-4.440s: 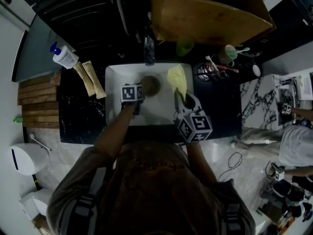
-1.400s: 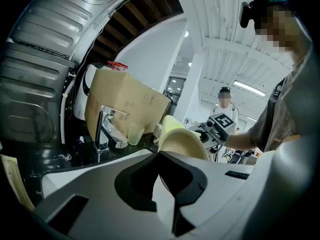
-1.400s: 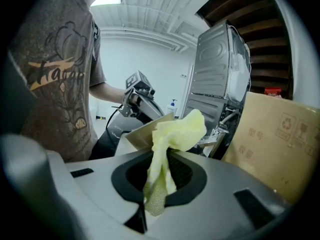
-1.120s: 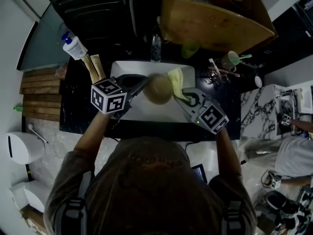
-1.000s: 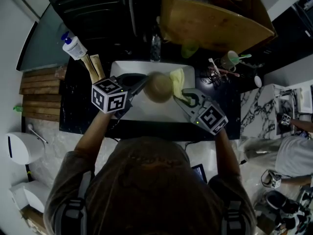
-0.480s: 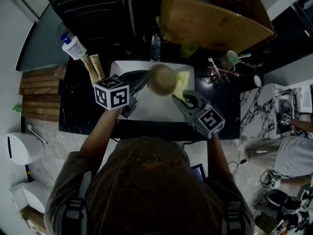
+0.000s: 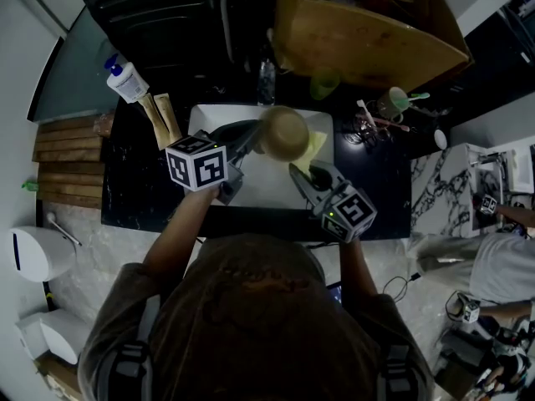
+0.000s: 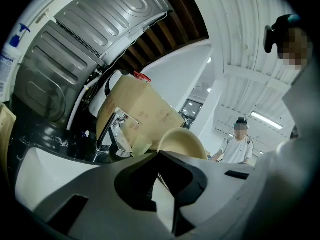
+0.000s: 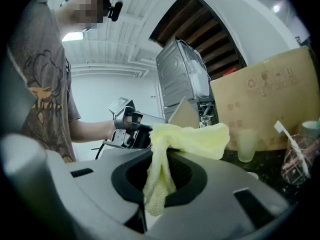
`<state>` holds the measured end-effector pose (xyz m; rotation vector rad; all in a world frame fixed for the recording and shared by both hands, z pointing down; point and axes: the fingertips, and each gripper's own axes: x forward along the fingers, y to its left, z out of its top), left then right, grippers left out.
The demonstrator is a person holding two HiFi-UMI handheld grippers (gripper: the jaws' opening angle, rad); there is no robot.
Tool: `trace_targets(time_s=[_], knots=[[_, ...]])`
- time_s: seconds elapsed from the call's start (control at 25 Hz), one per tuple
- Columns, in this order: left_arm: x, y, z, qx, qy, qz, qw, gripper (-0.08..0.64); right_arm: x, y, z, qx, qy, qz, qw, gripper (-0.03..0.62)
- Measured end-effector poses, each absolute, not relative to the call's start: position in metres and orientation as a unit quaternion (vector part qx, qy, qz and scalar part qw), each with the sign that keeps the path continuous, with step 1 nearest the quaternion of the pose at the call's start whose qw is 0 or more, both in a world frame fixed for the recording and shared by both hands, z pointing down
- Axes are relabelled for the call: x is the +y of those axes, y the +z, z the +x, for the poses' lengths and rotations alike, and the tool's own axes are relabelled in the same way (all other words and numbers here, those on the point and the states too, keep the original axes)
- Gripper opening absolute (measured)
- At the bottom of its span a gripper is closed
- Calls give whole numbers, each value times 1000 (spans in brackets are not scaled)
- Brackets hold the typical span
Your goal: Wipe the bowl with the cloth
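Note:
Above the white sink [image 7: 251,192] hangs a tan bowl [image 7: 284,134], tipped on its side. My left gripper [image 7: 253,136] is shut on its rim from the left; in the left gripper view the bowl [image 8: 183,140] stands up just beyond the jaws [image 8: 162,156]. My right gripper [image 7: 298,174] sits below and right of the bowl, shut on a yellow cloth [image 7: 318,145] that peeks out beside the bowl. In the right gripper view the cloth [image 9: 192,140] is bunched between the jaws [image 9: 159,159] and flops forward, with the left gripper [image 9: 127,129] behind it.
A faucet [image 7: 266,75] stands behind the sink and a big cardboard box [image 7: 368,27] beyond it. A soap bottle [image 7: 125,80] and wooden strips [image 7: 160,117] lie left, a green cup [image 7: 323,82] and a cup of brushes [image 7: 393,100] right. A person [image 7: 501,261] stands far right.
The bowl has risen toward the faucet and shifted right, rolling with the left gripper. The right gripper has rolled and drawn left under the bowl, which now hides more of the cloth.

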<state>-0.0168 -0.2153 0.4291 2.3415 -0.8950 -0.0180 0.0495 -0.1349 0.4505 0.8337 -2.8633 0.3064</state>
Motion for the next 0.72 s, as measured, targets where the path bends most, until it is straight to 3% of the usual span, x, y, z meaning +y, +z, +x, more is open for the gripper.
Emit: trace_targets(time_s=[0.72], knots=[[-202,419,6,-298,-29,891,340,11,-136,461,17,-953,130,268,60,30]])
